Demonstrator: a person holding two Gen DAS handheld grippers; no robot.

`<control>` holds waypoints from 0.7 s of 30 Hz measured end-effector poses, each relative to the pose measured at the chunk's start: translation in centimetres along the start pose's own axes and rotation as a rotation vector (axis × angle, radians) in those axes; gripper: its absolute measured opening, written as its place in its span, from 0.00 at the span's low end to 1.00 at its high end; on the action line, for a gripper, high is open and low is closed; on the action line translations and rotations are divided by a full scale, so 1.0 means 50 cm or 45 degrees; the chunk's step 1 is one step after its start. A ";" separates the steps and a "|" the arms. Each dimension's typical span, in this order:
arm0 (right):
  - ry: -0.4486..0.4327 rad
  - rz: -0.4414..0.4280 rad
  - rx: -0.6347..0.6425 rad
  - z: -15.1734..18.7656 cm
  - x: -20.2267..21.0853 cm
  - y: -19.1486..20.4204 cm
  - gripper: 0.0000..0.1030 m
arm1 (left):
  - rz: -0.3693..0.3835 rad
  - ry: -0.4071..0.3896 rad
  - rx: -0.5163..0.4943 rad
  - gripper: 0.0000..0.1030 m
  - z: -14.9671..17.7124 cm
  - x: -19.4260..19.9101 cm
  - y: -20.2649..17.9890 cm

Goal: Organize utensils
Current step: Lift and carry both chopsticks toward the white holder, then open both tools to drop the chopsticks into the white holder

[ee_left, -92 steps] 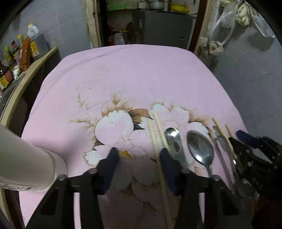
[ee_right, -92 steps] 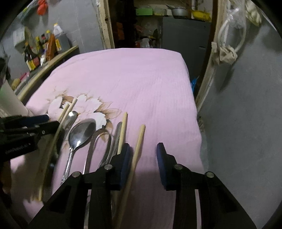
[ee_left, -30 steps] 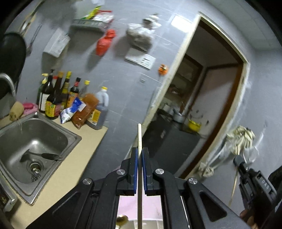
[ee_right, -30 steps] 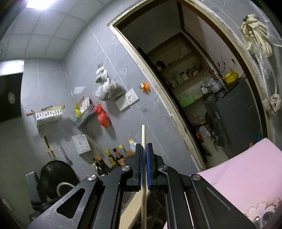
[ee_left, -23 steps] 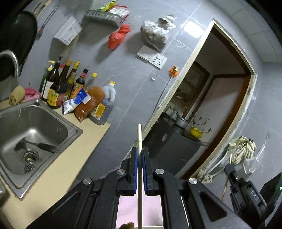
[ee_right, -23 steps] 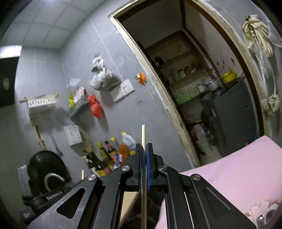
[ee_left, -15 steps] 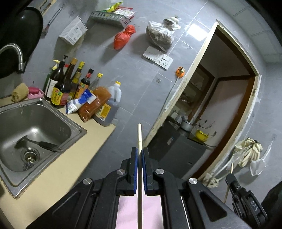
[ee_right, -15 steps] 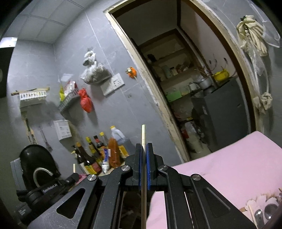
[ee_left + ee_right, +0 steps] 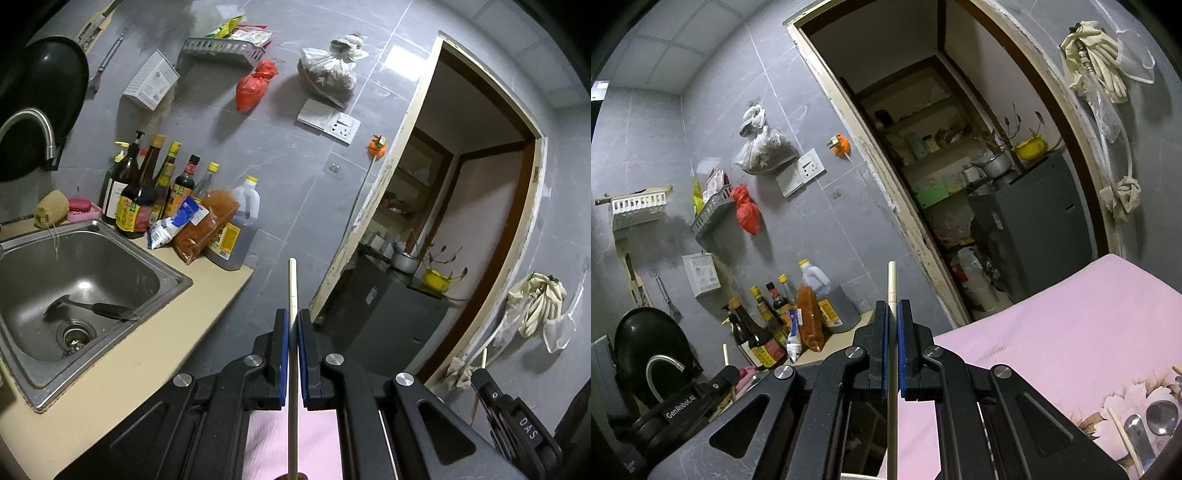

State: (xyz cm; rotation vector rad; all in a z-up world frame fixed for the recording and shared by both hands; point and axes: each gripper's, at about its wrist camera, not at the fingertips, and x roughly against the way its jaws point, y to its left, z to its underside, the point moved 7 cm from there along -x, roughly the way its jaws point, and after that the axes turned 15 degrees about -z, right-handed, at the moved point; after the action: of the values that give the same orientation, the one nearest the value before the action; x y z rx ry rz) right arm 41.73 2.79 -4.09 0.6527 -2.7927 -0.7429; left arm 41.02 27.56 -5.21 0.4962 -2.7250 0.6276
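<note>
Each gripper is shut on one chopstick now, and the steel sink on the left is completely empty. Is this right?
Not quite. In the left wrist view the sink is not empty: a dark utensil lies in it. The rest holds: the left gripper and right gripper are each shut on one chopstick.

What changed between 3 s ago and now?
Both grippers were open over the pink cloth; now the left gripper is shut on a chopstick and the right gripper on another chopstick, both lifted off and pointing up at the wall. Over the last second only the views drifted. Spoons remain on the cloth.
</note>
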 end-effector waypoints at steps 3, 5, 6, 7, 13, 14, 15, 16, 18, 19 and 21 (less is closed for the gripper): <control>0.036 -0.002 0.004 0.005 0.003 -0.002 0.04 | -0.009 0.034 -0.003 0.05 0.008 -0.001 0.001; 0.063 -0.006 0.004 0.007 0.006 -0.004 0.04 | -0.011 0.069 -0.007 0.05 0.015 -0.001 -0.001; 0.081 -0.008 -0.003 0.009 0.007 -0.005 0.04 | -0.017 0.080 -0.019 0.05 0.019 0.002 -0.002; 0.098 -0.009 -0.007 0.009 0.010 -0.007 0.04 | -0.018 0.086 -0.033 0.05 0.022 0.005 -0.003; 0.183 -0.011 -0.023 0.019 0.034 -0.006 0.07 | -0.014 0.150 -0.145 0.06 0.043 0.028 -0.008; 0.197 -0.013 -0.022 0.020 0.039 -0.004 0.11 | -0.012 0.170 -0.167 0.07 0.048 0.033 -0.009; 0.213 -0.017 -0.015 0.020 0.049 -0.001 0.18 | -0.013 0.186 -0.192 0.08 0.052 0.038 -0.009; 0.221 -0.019 -0.007 0.020 0.058 0.002 0.24 | -0.014 0.196 -0.212 0.09 0.055 0.044 -0.009; 0.238 -0.034 -0.013 0.017 0.074 0.004 0.42 | -0.017 0.215 -0.242 0.16 0.058 0.059 -0.007; 0.245 -0.039 -0.013 0.012 0.085 0.004 0.42 | -0.015 0.223 -0.243 0.24 0.059 0.067 -0.004; 0.251 -0.036 0.017 -0.001 0.109 0.005 0.44 | -0.017 0.231 -0.225 0.35 0.053 0.086 0.003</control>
State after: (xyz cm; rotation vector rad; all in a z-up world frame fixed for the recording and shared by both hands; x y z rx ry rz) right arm 36.80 0.45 -3.58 0.7266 -2.6161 -0.6278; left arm 36.56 25.33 -6.01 0.3938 -2.5722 0.4022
